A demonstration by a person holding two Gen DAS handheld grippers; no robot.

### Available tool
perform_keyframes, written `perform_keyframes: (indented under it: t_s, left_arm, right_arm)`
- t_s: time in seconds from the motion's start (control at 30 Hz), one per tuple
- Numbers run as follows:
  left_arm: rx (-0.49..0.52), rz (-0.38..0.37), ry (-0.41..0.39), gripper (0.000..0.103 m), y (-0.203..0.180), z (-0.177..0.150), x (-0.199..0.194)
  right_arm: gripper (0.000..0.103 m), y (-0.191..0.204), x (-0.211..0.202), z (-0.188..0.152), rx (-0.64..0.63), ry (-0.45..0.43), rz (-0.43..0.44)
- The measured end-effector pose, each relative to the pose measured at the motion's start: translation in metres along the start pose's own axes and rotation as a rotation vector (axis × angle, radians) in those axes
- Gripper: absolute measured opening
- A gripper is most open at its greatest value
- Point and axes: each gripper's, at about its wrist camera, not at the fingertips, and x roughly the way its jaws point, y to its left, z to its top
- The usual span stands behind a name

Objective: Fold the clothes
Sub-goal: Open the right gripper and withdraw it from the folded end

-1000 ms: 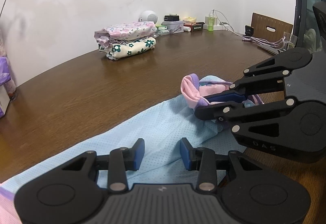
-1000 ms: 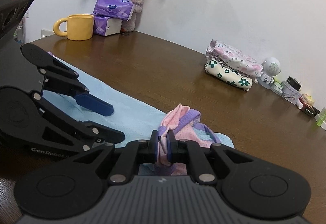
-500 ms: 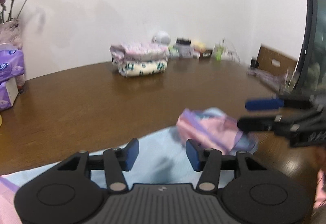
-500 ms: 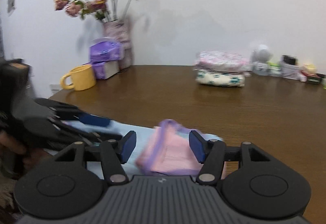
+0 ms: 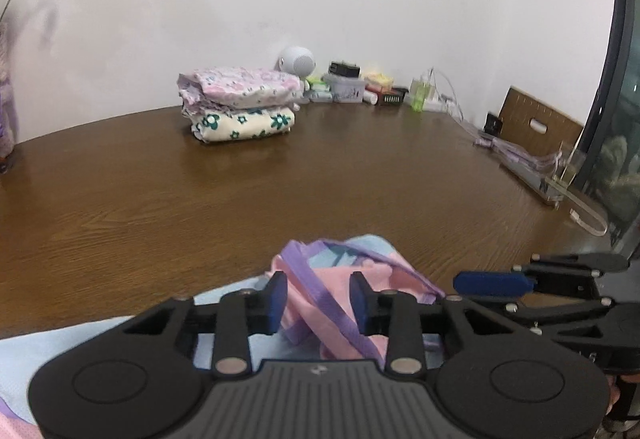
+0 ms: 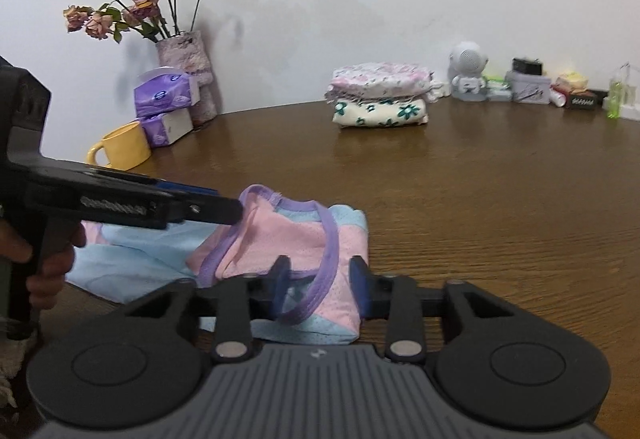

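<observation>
Both claws swung in: right claw (image 6: 318, 289) and left claw (image 5: 318, 303) closing, still spread, astride the pink garment (image 6: 280, 243) lying just ahead.

Pink-and-blue garment (image 6: 288, 239) part-folded on table (image 6: 480, 199)

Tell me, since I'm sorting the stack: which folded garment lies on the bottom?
The cream garment with dark green flowers lies on the bottom; the pink-and-lilac print garment rests on top of it.
</observation>
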Motion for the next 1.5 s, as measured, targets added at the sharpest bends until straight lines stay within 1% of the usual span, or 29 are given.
perform_keyframes:
  t_s: [0.07,0.17,0.3,0.4,0.43,0.53,0.63,0.73,0.77,0.83,0.87,0.93,1.0,1.07,1.13,1.23,1.27,1.33,1.37,1.43,1.5]
  left_arm:
    - [0.01,0.022,0.022,0.031,-0.002,-0.005,0.005]
    - [0.009,0.041,0.051,0.029,-0.001,-0.012,0.012]
    - [0.001,0.043,0.066,0.029,0.002,-0.018,0.015]
    - [-0.003,0.041,0.066,0.029,0.003,-0.02,0.015]
    - [-0.006,0.04,0.066,0.029,0.004,-0.021,0.014]
    - [-0.022,0.034,0.058,0.031,0.006,-0.022,0.01]
    - [-0.016,0.033,0.02,0.034,0.005,-0.021,-0.005]
    - [0.018,0.025,-0.016,0.039,-0.001,-0.022,-0.022]
    - [0.035,0.02,-0.024,0.04,-0.005,-0.023,-0.028]
    - [0.089,0.005,-0.034,0.04,-0.017,-0.024,-0.034]
    - [0.127,0.0,-0.038,0.04,-0.026,-0.025,-0.036]
    - [0.21,-0.006,-0.043,0.039,-0.044,-0.026,-0.035]
    - [0.284,0.003,-0.036,0.039,-0.06,-0.027,-0.029]
    - [0.349,0.028,-0.023,0.038,-0.073,-0.027,-0.02]
    - [0.408,0.064,-0.007,0.03,-0.082,-0.029,-0.01]
    - [0.458,0.082,0.041,0.022,-0.086,-0.034,0.002]
    - [0.469,0.082,0.061,0.021,-0.087,-0.037,0.004]
    - [0.476,0.095,0.078,0.024,-0.088,-0.041,0.007]
    - [0.458,0.101,0.076,0.024,-0.087,-0.039,0.006]
    - [0.401,0.105,0.059,0.025,-0.084,-0.034,0.002]
    - [0.322,0.077,0.025,0.027,-0.081,-0.024,-0.006]
  right_arm:
    - [0.023,-0.001,0.006,0.0,-0.002,0.007,0.005]
    - [0.014,-0.001,0.016,0.001,-0.006,0.031,0.014]
    - [0.007,0.003,0.023,-0.001,-0.018,0.042,0.022]
    - [0.006,0.006,0.025,0.0,-0.028,0.035,0.026]
    - [0.006,0.008,0.024,0.0,-0.031,0.028,0.03]
    - [0.006,0.011,0.028,-0.001,-0.049,0.044,0.04]
    - [0.009,0.007,0.026,-0.003,-0.006,0.044,0.059]
    - [0.011,-0.003,0.013,-0.002,0.042,0.008,0.072]
    - [0.011,-0.005,0.008,-0.003,0.047,0.001,0.076]
    - [0.014,-0.009,-0.002,-0.004,0.058,-0.013,0.083]
    - [0.019,-0.009,-0.005,-0.005,0.056,-0.015,0.076]
    - [0.024,-0.01,-0.007,-0.008,0.054,-0.012,0.067]
    - [0.024,-0.011,-0.006,-0.011,0.056,-0.006,0.064]
    - [0.024,-0.011,-0.007,-0.014,0.054,-0.004,0.062]
    - [0.024,-0.011,-0.009,-0.015,0.05,-0.009,0.061]
    - [0.024,-0.014,-0.013,-0.017,0.055,-0.022,0.064]
    - [0.024,-0.015,-0.014,-0.018,0.06,-0.024,0.064]
    - [0.024,-0.019,-0.015,-0.02,0.067,-0.025,0.064]
    - [0.024,-0.021,-0.015,-0.02,0.072,-0.025,0.064]
    - [0.025,-0.024,-0.016,-0.021,0.081,-0.028,0.061]
    - [0.029,-0.028,-0.018,-0.023,0.09,-0.034,0.058]
